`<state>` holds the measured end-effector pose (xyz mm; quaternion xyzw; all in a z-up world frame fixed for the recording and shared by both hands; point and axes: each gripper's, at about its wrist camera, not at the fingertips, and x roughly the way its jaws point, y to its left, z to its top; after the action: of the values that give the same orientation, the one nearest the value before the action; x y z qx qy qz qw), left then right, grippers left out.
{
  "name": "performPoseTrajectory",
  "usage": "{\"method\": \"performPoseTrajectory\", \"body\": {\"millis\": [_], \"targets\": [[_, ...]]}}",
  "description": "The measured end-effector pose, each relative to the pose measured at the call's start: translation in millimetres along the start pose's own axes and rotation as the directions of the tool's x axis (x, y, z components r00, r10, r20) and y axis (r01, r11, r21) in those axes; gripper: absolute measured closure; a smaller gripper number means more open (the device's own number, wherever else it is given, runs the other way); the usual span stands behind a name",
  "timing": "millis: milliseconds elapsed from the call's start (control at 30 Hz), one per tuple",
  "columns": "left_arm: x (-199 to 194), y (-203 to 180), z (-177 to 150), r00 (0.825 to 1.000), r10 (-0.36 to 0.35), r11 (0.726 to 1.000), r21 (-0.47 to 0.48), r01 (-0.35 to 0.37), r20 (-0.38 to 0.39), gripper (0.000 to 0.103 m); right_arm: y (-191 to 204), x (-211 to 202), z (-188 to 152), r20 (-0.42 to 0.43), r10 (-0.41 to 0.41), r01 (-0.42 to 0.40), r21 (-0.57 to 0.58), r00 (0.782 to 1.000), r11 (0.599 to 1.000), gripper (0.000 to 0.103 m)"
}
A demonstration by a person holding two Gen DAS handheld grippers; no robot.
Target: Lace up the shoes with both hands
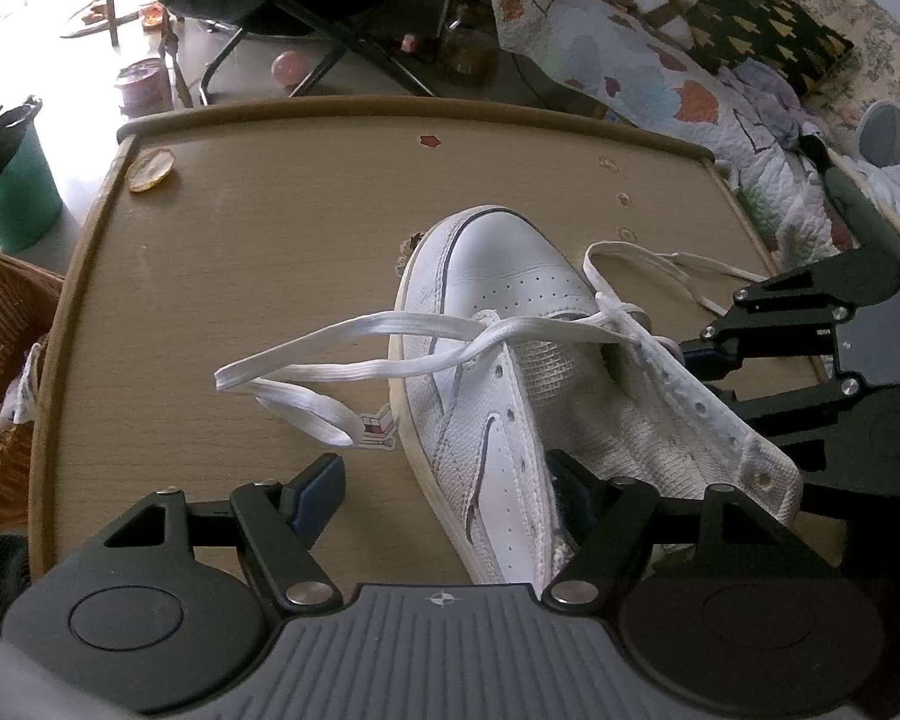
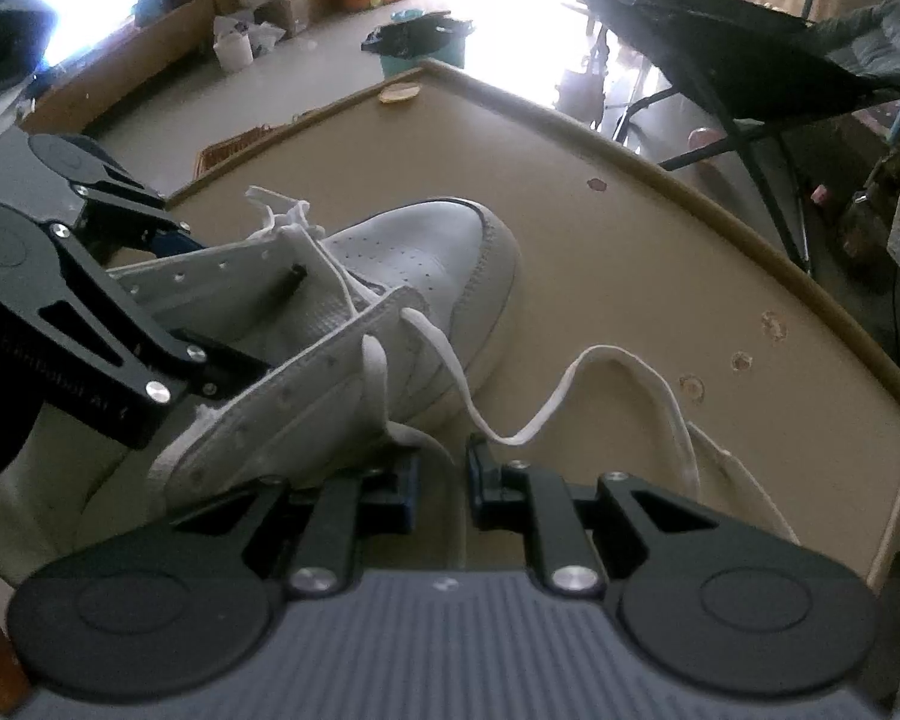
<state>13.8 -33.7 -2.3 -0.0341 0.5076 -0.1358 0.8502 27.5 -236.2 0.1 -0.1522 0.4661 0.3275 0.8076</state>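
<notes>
Two grippers flank the shoe (image 1: pixel 510 372), which lies at table (image 1: pixel 240 240) centre, toe toward twelve o'clock. The left gripper (image 1: pixel 444 492), jaws apart, straddles the heel-side flap, likely steadying it. The right gripper (image 2: pixel 441 480), jaws slightly apart, sits beside the loose lace (image 2: pixel 546 402) at three o'clock, probably readying a pinch.

Blown-out window glare, dim foreground, fisheye-warped edges

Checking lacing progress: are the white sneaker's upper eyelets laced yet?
No, the white leather sneaker's upper eyelets are bare; the flat white lace crosses only near the toe.
</notes>
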Motion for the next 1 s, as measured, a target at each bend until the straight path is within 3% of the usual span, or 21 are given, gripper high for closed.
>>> {"method": "performPoseTrajectory", "body": {"millis": [133,200,633,1000], "targets": [[0,0,1,1.000,0.000,1.000,0.000,0.000,0.000,0.027,3,-2,-4,0.022,-0.013,0.013,0.005,1.000,1.000,0.089],[0,1,0,1.000,0.000,1.000,0.001,0.000,0.000,0.027,6,-1,-3,0.016,-0.014,0.014,0.005,1.000,1.000,0.098],[0,1,0,1.000,-0.007,1.000,-0.002,0.007,0.002,0.027,14,-7,-8,-0.045,-0.045,0.045,0.019,0.998,0.999,0.099],[1,2,0,1.000,-0.013,1.000,-0.003,0.013,0.004,0.027,19,-14,-16,-0.080,-0.021,0.022,0.008,0.997,1.000,0.099]]}}
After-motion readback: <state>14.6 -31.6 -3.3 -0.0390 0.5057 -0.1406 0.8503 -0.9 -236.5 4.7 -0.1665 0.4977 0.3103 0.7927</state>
